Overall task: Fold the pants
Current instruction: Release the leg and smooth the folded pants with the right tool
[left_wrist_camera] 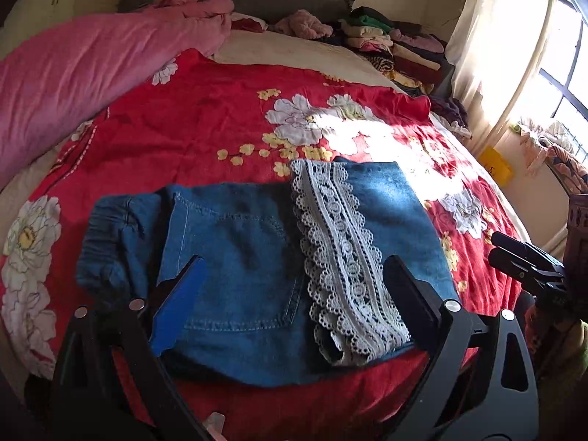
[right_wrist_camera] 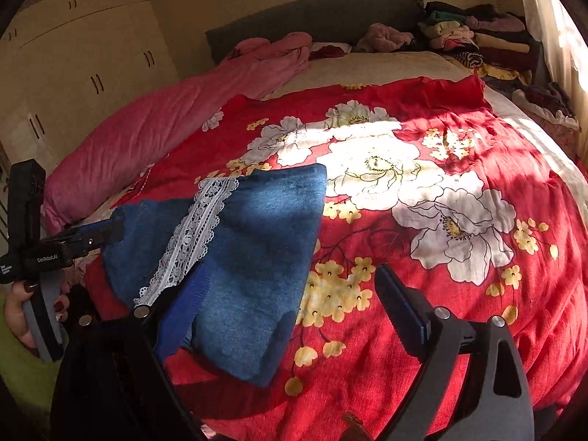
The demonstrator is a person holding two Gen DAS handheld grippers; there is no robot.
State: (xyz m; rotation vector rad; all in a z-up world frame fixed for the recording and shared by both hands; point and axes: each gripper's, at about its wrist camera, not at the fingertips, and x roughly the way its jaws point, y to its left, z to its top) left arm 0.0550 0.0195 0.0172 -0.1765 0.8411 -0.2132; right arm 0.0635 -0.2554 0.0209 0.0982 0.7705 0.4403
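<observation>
**Both grippers spread above folded denim pants**

Left gripper (left_wrist_camera: pixel 294 268) hangs over the pants (left_wrist_camera: pixel 239 257) with its two fingers spread wide, nothing pinched between them; the denim lies beneath the gap, apart from the pads as far as the left wrist view shows. Right gripper (right_wrist_camera: pixel 290 286) is likewise spread wide, its left finger over the edge of the pants (right_wrist_camera: pixel 250 257) and its right finger over bare bedspread (right_wrist_camera: pixel 422 220), gripping nothing.

The pants lie folded into a compact bundle on the red floral bedspread (left_wrist_camera: pixel 205 125), near the bed's closer edge. A back pocket faces up in the middle of the bundle, the gathered waistband sits at its left end, and a leg panel with a band of pale lace trim (left_wrist_camera: pixel 341 257) is laid across the right part (the lace runs from the far edge toward the near one).

In the right wrist view a hand (right_wrist_camera: pixel 25 308) with dark nail polish grips the handle of the left gripper, at the left edge of the picture. A pink duvet (left_wrist_camera: pixel 73 84) lies along the far left side of the bed, and a stack of folded clothes (left_wrist_camera: pixel 397 47) sits at the headboard corner beside the curtained window (left_wrist_camera: pixel 514 55). Sunlight falls in patches across the bedspread.
</observation>
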